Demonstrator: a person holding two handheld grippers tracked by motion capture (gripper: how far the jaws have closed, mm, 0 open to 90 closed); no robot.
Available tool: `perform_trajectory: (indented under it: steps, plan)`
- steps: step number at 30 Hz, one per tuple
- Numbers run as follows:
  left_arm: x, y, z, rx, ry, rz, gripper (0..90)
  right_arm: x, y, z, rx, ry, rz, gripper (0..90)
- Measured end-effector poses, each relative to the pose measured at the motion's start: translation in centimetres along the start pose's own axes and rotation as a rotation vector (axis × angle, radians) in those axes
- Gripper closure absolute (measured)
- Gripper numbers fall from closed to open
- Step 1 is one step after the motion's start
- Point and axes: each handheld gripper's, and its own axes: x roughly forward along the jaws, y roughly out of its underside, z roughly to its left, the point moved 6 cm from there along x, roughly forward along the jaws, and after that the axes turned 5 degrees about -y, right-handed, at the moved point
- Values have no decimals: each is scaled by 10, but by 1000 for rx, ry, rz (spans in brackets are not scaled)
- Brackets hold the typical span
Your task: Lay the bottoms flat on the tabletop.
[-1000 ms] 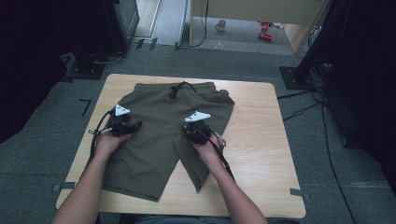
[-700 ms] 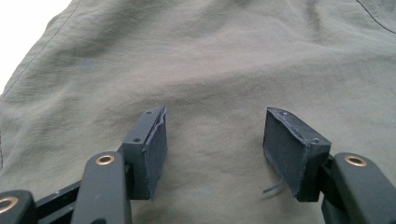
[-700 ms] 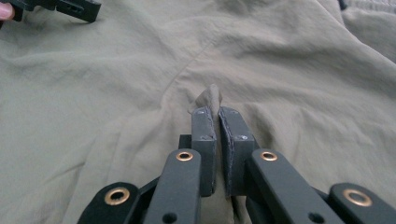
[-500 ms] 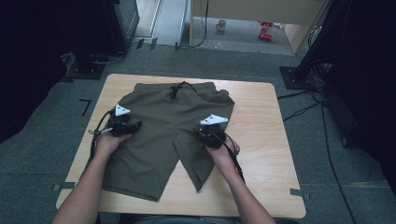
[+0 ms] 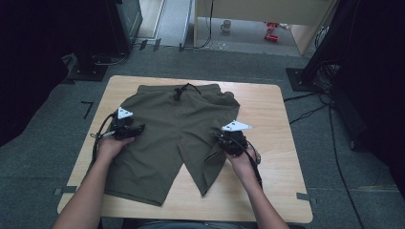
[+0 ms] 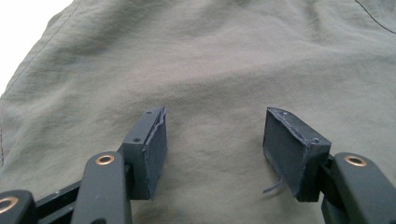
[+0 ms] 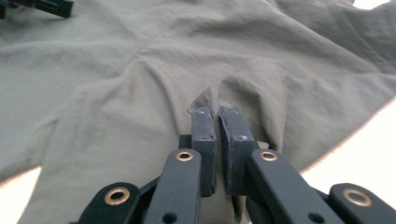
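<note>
Olive green shorts [image 5: 172,119] lie flat on the wooden table [image 5: 267,109], waistband and black drawstring [image 5: 180,90] at the far side. My left gripper [image 5: 138,129] rests over the left leg of the shorts [image 6: 210,60]; in the left gripper view it [image 6: 212,140] stands open with bare cloth between its pads, which do not pinch it. My right gripper [image 5: 218,139] is at the outer side of the right leg. In the right gripper view it [image 7: 218,116] is shut on a raised fold of the shorts [image 7: 140,84], and creases run out from the pinch.
Bare wood lies right of the shorts and along the near edge. Grey carpet surrounds the table, with black cables [image 5: 315,112] on the right, dark stands at both back corners and a mug [image 5: 226,25] on the floor behind. The left gripper's jaws [image 7: 42,5] show far off.
My right gripper has moved to the right, drawing the pinched fabric of the right leg with it and spreading that leg outward. The left gripper has stayed in place.
</note>
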Motion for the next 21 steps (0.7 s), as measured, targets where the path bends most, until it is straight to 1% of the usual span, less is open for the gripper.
perform_trajectory:
  steps: [9,10,15,19,21]
  plan:
    - [-2,1,-1,-2,-5,0,401,-25,17,-22,36,53,-9,853]
    - [-2,1,-1,-2,-5,0,401,-28,21,-25,36,62,-6,853]
    - [-2,2,-1,-1,-4,2,401,-42,37,-40,75,99,4,853]
    - [-3,2,-1,-3,-4,1,401,-54,53,-51,93,133,16,853]
    - [-3,2,-1,-3,-4,1,401,-59,61,-57,110,147,24,853]
